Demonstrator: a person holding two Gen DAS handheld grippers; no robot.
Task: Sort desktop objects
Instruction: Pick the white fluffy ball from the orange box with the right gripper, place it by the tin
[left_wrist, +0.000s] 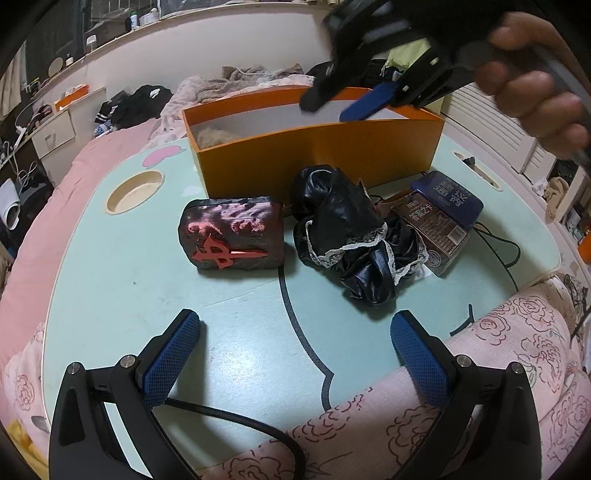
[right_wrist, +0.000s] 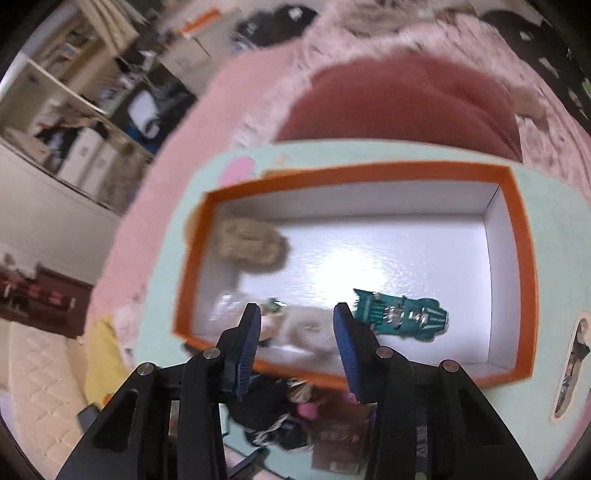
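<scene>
1. Our left gripper (left_wrist: 295, 354) hovers over the mint-green table (left_wrist: 110, 280), jaws spread wide with nothing between them.
2. Our right gripper (right_wrist: 297, 332) hangs above the orange box (right_wrist: 517, 236), jaws parted and empty.
3. Inside the box we see a beige fuzzy item (right_wrist: 251, 243) at its left end and a teal packet (right_wrist: 402, 314) near its front wall.
4. On the table in front of the box lie a dark pouch with a red emblem (left_wrist: 231, 234), a black lace-trimmed cloth (left_wrist: 351, 236), a brown packet (left_wrist: 437, 232) and a blue tin (left_wrist: 448, 195).
</scene>
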